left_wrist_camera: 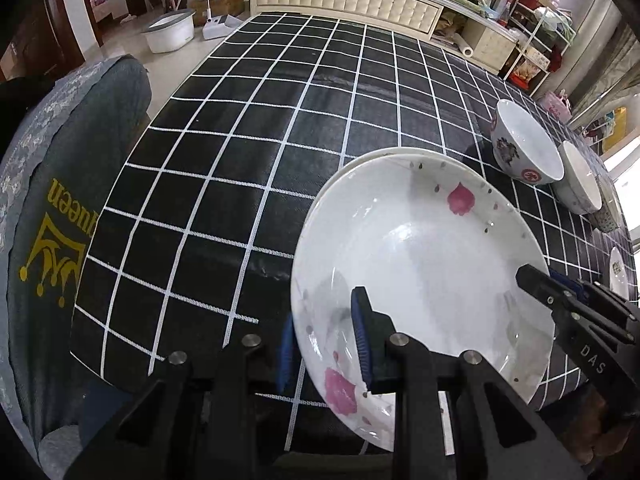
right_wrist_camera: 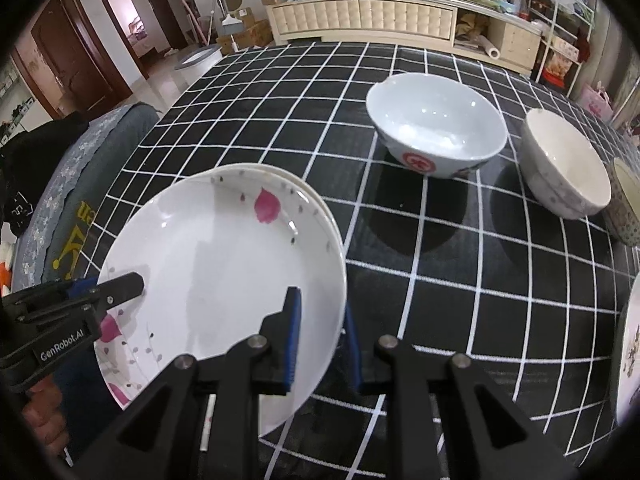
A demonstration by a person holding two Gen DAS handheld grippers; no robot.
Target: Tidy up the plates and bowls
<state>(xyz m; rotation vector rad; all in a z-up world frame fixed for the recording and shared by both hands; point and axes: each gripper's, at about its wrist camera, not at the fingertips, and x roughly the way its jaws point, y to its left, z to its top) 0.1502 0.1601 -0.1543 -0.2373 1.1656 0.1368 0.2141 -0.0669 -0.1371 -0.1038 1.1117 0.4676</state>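
Observation:
A white plate with pink petals (left_wrist_camera: 420,256) (right_wrist_camera: 224,264) lies on top of another white plate near the table's front edge. My left gripper (left_wrist_camera: 324,344) straddles the plate's left rim, one pad inside, one outside, with a gap to the rim. My right gripper (right_wrist_camera: 324,340) straddles its right rim the same way. A white bowl with a red emblem (right_wrist_camera: 436,124) (left_wrist_camera: 524,146) and a plain off-white bowl (right_wrist_camera: 564,168) (left_wrist_camera: 580,184) stand behind on the right.
The table has a black cloth with white grid lines (left_wrist_camera: 280,128). A patterned bowl (right_wrist_camera: 628,204) and another plate (right_wrist_camera: 630,352) sit at the right edge. A grey-covered chair (left_wrist_camera: 60,200) stands at the left.

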